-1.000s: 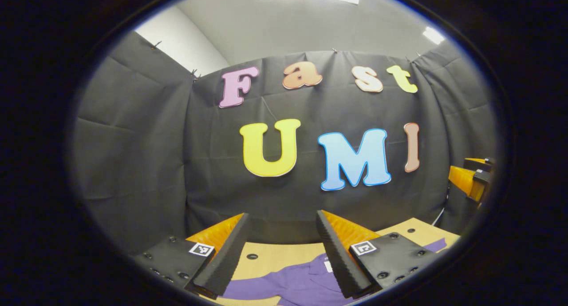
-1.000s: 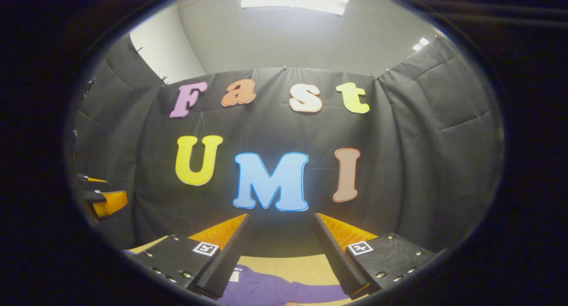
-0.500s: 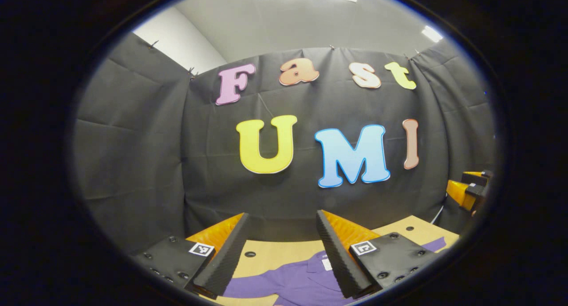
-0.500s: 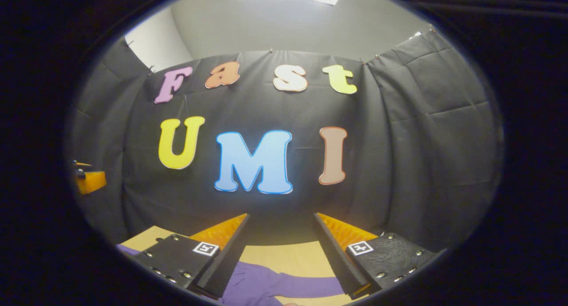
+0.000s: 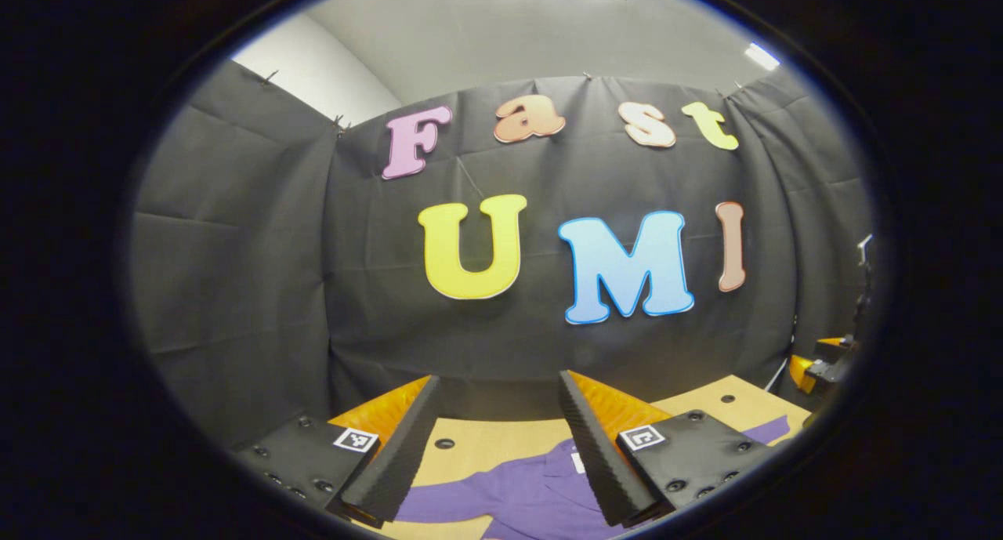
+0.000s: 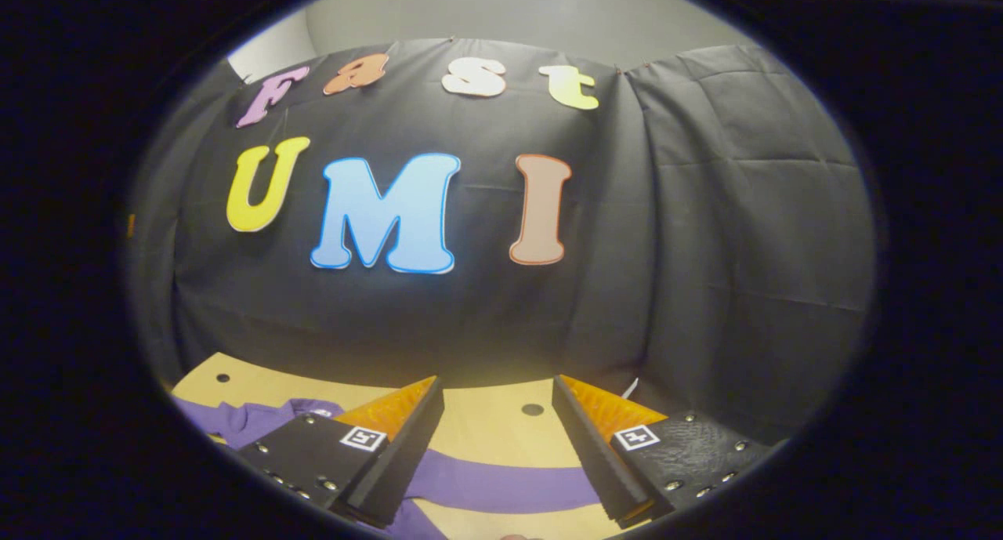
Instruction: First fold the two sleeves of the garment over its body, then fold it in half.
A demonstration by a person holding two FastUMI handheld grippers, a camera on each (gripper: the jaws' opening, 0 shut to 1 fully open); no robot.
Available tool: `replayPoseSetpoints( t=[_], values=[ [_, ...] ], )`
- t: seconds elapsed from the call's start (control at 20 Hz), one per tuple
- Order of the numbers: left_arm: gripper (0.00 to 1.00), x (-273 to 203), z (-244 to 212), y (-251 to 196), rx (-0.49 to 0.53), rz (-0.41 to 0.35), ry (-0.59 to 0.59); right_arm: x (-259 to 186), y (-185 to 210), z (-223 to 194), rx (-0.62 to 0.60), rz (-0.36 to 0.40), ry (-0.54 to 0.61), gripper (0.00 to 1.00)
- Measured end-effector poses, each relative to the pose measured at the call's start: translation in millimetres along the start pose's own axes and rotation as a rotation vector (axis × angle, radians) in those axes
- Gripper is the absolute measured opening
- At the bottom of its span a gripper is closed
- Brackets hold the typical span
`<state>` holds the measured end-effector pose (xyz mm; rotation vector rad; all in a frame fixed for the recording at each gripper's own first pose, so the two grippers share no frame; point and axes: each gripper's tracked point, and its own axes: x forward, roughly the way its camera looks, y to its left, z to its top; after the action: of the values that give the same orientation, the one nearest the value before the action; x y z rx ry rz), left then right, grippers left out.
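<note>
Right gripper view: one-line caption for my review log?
Open right gripper poised above a purple fabric sleeve stretched flat across the tan wooden table, nothing grasped.

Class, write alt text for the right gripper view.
The right gripper, open, hovers above a purple garment's sleeve, which lies flat across a tan table. More of the garment bunches at the left, with the booth's black cloth wall behind.
</note>
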<state>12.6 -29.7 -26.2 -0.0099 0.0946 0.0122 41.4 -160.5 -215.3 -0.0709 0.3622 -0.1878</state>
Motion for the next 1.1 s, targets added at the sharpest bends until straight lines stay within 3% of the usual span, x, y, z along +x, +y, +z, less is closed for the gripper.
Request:
replayPoseSetpoints(
  t=[0.1, 0.3, 0.65, 1.1],
  values=[
    [0.99, 0.4, -1.8, 0.2, 0.004, 0.009, 0.007, 12.9, -10.8, -30.3, 0.005, -0.014, 0.059, 0.90],
    [0.93, 0.0, -5.1, 1.5, 0.024, 0.026, 0.021, 33.6, -34.2, -84.1, 0.035, -0.055, 0.156, 0.90],
    [0.94, 0.2, -17.6, -9.7, 0.040, 0.027, 0.064, 56.1, -77.7, -174.3, 0.083, -0.131, 0.345, 0.90],
    [0.94, 1.1, -35.1, -27.4, 0.038, 0.031, 0.112, 74.0, -121.2, -254.2, 0.112, -0.192, 0.558, 0.91]
  ],
)
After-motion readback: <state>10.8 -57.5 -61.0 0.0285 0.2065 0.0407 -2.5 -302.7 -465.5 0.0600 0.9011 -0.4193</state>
